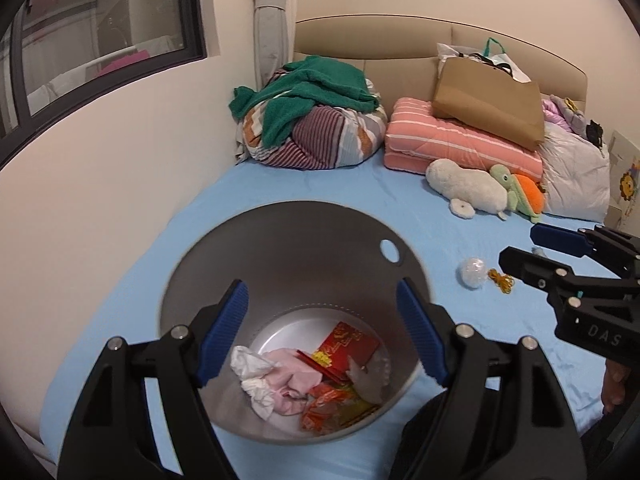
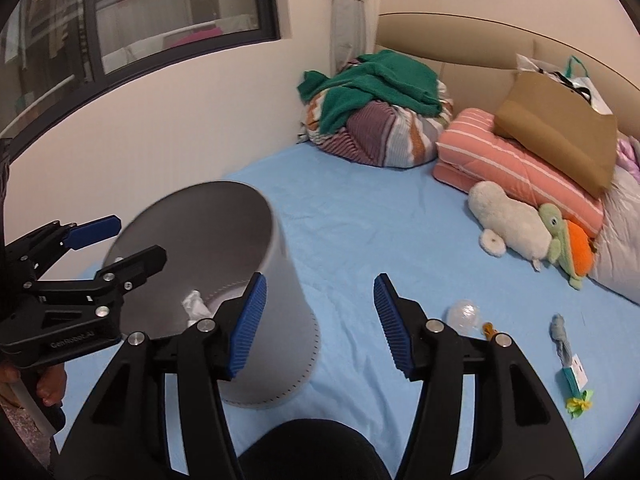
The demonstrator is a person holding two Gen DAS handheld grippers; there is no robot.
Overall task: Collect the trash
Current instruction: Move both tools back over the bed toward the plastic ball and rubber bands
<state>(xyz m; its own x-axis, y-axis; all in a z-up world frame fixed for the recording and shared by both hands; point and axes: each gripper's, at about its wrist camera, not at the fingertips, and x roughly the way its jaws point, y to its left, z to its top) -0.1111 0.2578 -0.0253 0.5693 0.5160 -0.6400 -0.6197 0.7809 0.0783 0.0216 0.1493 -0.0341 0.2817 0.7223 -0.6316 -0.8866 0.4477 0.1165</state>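
Both tongs empty, jaws apart. Left tongs hover over the bin on the bed, steadying access. Right tongs point toward remaining trash: clear ball, tagged strip beside bin.

A bin is standing on the bed, holding crumpled tissue. A clear ball is lying to its right, plush toys sitting behind.
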